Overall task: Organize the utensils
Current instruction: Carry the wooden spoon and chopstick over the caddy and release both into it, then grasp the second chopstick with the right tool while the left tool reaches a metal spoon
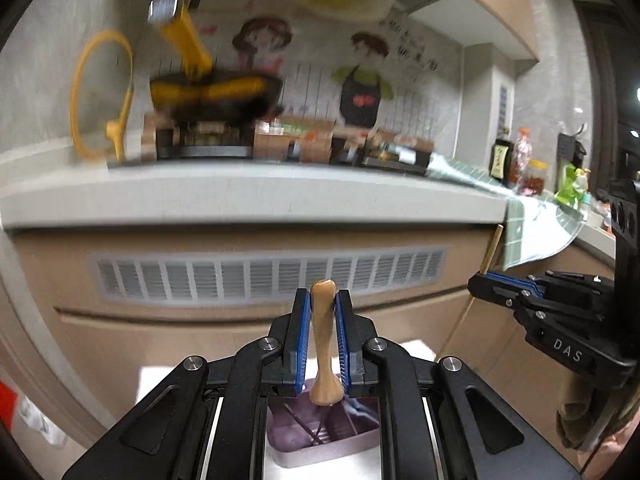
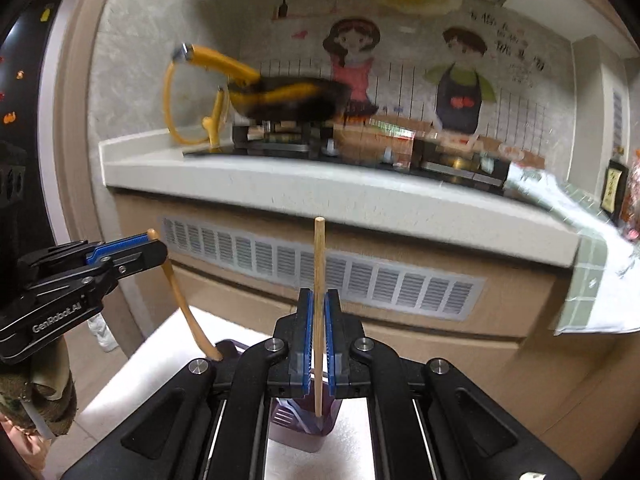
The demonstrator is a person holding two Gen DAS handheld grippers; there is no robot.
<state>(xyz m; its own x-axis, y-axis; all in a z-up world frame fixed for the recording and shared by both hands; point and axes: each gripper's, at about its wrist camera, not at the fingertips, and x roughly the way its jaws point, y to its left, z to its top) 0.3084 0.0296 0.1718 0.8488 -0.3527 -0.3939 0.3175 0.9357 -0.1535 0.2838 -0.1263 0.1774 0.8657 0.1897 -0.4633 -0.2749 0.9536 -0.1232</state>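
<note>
The kitchen counter [image 1: 256, 196] fills the top half of both views, with a yellow-handled pan [image 1: 212, 92] up at 11 o'clock, pretty blurry. Down at 6 o'clock a purple utensil tray [image 1: 324, 436] sits on a white surface, some dark utensils lying in its compartments. The left gripper [image 1: 323, 336] is clamped on a wooden spoon [image 1: 323, 344], held upright above the tray. The right gripper [image 2: 319, 344] is squeezed onto a single wooden chopstick [image 2: 319, 280], also upright, lower tip down over the tray.

Both wrist views face the pale stone desk [image 1: 256, 196] [image 2: 320, 196] nearby, from low, sharing its slatted grey vent [image 1: 272, 276] [image 2: 320, 268].
</note>
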